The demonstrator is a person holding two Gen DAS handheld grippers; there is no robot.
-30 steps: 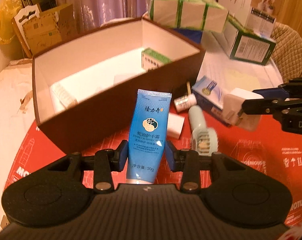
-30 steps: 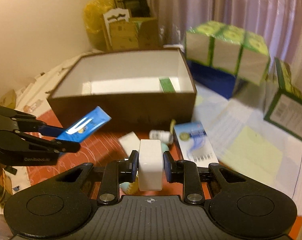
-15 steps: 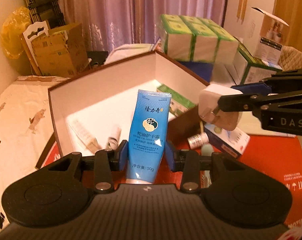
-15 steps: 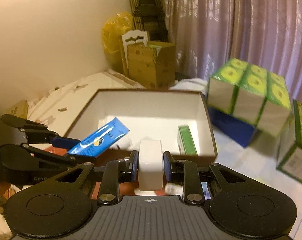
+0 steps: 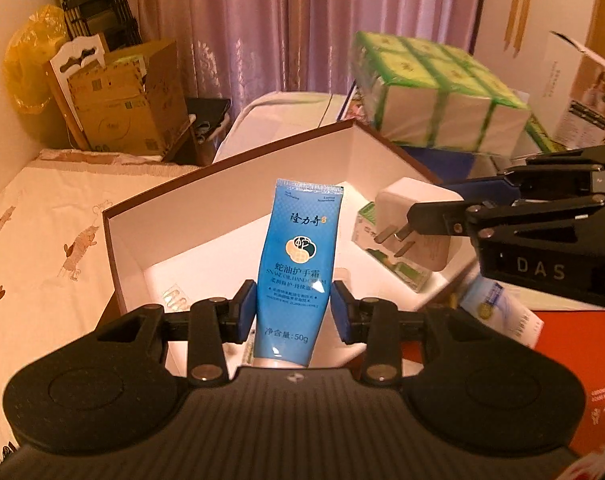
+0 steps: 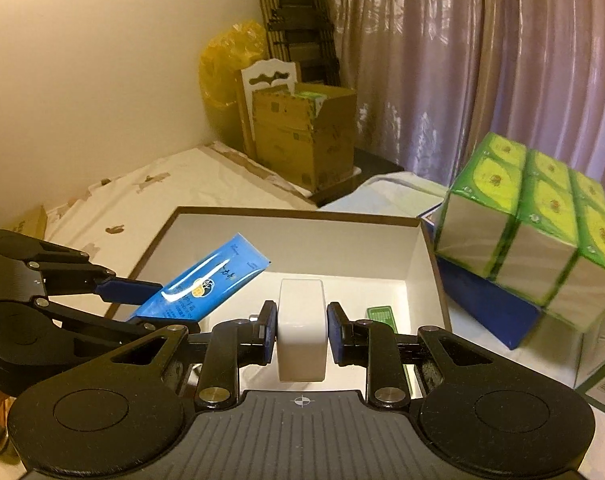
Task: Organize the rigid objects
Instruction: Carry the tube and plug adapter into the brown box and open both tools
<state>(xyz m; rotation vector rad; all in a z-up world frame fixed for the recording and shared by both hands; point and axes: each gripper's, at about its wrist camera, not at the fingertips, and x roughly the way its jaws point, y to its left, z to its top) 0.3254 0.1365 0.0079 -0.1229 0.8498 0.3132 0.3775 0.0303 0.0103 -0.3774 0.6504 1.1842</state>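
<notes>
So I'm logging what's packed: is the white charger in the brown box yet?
Not yet. The white charger is clamped in the right gripper, held in the air above the open brown box.

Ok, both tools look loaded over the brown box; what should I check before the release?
1. Left tool grips the blue hand-cream tube: ok.
2. Right tool grips the white plug charger: ok.
3. Both items over the open brown cardboard box: ok.
4. Bare white floor under the charger: ok.
5. Small green carton lying in the box clear of the drop spot: cannot tell.
6. Tools apart from each other: ok.
</notes>
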